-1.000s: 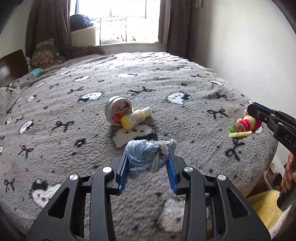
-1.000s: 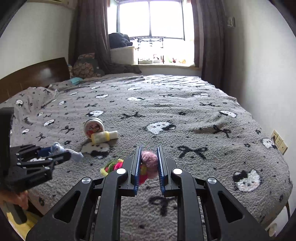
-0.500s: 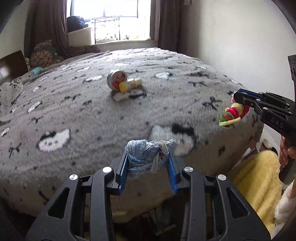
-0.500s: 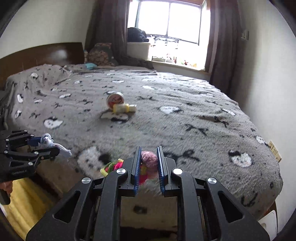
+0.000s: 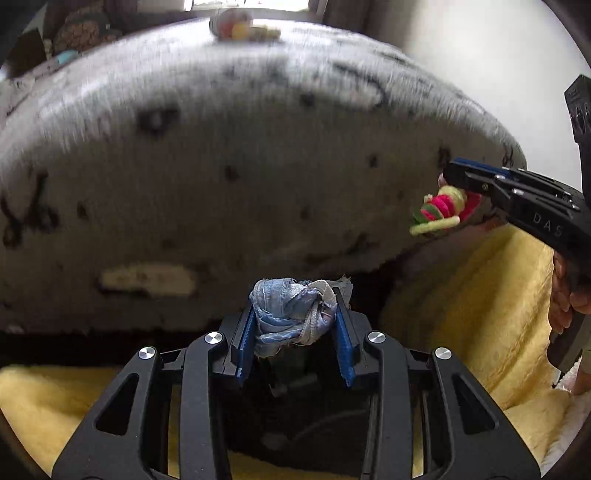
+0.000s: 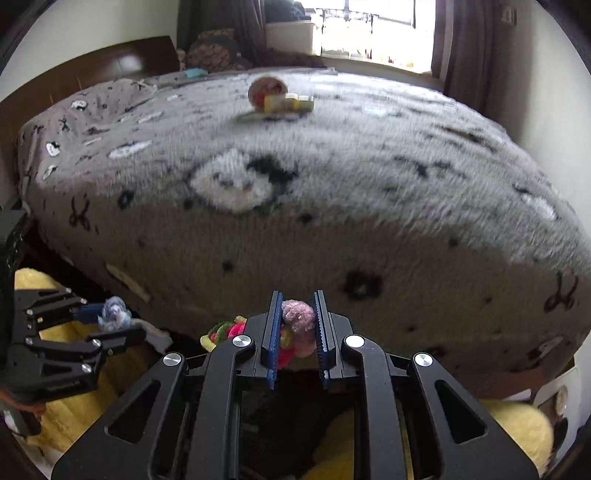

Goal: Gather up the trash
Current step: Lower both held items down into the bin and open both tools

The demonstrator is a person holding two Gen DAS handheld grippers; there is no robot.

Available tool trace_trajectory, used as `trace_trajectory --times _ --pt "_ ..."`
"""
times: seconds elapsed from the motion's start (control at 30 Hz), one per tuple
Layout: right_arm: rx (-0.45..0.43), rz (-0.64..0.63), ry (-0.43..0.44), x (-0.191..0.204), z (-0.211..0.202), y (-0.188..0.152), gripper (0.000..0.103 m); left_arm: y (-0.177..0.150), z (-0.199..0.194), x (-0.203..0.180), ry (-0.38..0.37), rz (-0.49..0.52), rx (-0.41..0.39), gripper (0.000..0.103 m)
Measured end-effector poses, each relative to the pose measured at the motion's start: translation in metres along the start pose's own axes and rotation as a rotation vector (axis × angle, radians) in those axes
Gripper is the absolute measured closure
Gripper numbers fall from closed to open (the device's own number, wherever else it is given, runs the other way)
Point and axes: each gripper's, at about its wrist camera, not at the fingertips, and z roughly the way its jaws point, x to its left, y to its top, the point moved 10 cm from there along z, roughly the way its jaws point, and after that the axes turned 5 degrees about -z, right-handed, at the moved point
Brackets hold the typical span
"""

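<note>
Nearest in the left wrist view, the left tool (image 5: 294,325) is closed on a wad of pale blue cloth (image 5: 291,314), its blue pads pressed against both sides of the bundle. Below and around it lies yellow fleece (image 5: 480,314), with a dark gap under the tool whose contents are too dim to make out. To the right in that view the right tool (image 5: 452,177) comes in from the side, gripping a pink, green and yellow knitted toy (image 5: 441,208) that sticks out to the left of its tips; a hand (image 5: 565,302) grips its handle at the far right edge.

The right wrist view shows what the other does not: the right tool (image 6: 297,325) is narrowed onto the toy's fuzzy pink end (image 6: 298,317) (the striped part pokes out to the left). At its left edge the left tool (image 6: 110,325) appears from the side with the blue cloth (image 6: 114,318) at its tips.

Beyond both tools rises the side of a bed (image 6: 332,240) under a grey fleece blanket printed with cats and bows. Far on top of it lie a round tin (image 6: 267,90) and a yellow bottle (image 6: 288,103), touching each other. Farther still are a dark wooden headboard (image 6: 92,74), cushions, brown curtains (image 6: 461,48) and a bright window (image 6: 369,29).
</note>
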Motion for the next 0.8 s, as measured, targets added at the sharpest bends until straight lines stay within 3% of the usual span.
trace_trajectory --times 0.33,0.6,0.8 --pt "0.135 0.028 0.045 0.017 0.045 -0.048 0.085 -0.044 0.048 0.005 -0.014 -0.025 0.138 0.068" --pt "0.262 0.098 0.145 0.03 0.081 -0.082 0.085 -0.072 0.088 0.022 -0.045 -0.086 0.293 0.068" --pt "0.309 0.109 0.161 0.037 0.099 -0.089 0.085 -0.08 0.091 0.016 -0.044 -0.065 0.321 0.067"
